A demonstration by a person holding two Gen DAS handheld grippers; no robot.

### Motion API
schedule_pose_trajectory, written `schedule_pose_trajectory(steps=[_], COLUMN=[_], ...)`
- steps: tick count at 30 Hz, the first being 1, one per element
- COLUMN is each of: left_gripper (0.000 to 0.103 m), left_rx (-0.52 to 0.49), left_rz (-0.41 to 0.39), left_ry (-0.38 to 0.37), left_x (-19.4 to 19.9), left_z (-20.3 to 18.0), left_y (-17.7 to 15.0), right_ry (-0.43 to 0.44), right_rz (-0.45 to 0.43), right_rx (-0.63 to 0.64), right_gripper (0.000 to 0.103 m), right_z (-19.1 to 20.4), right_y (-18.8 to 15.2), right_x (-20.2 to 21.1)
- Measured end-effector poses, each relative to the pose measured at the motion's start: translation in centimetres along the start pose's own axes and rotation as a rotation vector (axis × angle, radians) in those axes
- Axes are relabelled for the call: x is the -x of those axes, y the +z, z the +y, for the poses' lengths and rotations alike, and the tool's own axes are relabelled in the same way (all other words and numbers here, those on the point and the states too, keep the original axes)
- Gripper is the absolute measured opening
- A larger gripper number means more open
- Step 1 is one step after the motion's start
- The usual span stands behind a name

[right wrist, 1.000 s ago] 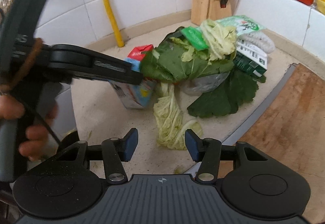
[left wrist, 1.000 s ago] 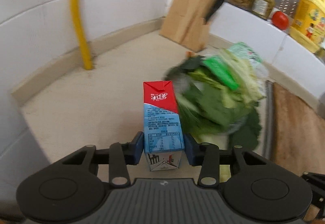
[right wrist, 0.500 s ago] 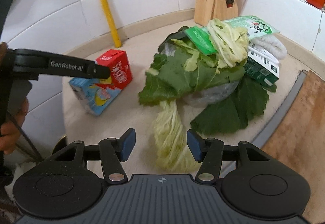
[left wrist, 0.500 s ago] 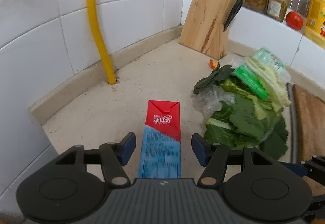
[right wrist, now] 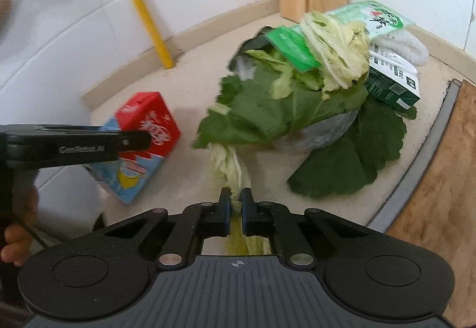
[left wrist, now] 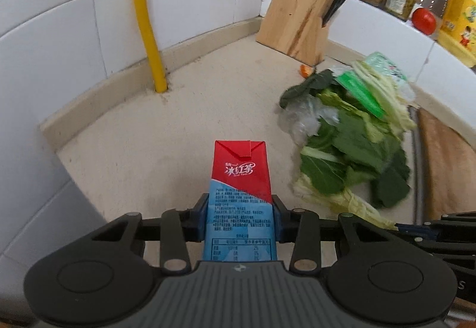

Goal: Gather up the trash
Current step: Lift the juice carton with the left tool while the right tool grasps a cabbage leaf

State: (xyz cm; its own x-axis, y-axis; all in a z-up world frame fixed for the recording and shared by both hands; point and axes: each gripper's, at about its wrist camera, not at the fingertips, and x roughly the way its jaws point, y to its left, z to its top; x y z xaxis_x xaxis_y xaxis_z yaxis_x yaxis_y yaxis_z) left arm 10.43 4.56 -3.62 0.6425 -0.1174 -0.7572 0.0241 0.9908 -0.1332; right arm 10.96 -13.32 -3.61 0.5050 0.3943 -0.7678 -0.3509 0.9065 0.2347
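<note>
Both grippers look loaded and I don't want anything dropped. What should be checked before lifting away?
1. Left gripper shut on the red and blue carton: ok.
2. Carton tilted off the counter: ok.
3. Right gripper shut on the pale cabbage leaf: ok.
4. Leaf free of the green vegetable pile: cannot tell.
5. Trash bin in view: not ok.

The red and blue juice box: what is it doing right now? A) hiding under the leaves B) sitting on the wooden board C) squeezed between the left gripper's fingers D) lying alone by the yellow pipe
C: the left gripper has its fingers pressed on both sides of the juice box.
</note>
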Motion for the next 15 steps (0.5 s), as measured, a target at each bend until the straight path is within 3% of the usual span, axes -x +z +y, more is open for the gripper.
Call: schedule_pose_trajectory(steps=[6,11,13,15], left_gripper=[0.035,0.049,0.050,0.050], left_rx=[-0.058,-0.067,-0.092,-0.104], left_rz=[-0.003,-0.011,-0.017,-0.006], left_ry=[-0.024,0.005,0.017,0.015], left_x=[0.7,0.1,-0.4,-0.8], left_z=[-0.1,-0.2,-0.5,-0.6], left_y=[-0.8,-0.3,-0.1,-0.1], right_ry=[0.029,-0.045,-0.047,-0.047], right_rz=[0.025,0.003,0.012,0.021], right_rx=[0.051,0.086,0.110,0.142], right_gripper=[0.010,0.038,0.059,0.061], right_z=[1.4,1.8,2.1,2.5], right_y=[-1.3,-1.3,-1.4,-1.7], right_x=[2.3,1.0,0.6,0.2])
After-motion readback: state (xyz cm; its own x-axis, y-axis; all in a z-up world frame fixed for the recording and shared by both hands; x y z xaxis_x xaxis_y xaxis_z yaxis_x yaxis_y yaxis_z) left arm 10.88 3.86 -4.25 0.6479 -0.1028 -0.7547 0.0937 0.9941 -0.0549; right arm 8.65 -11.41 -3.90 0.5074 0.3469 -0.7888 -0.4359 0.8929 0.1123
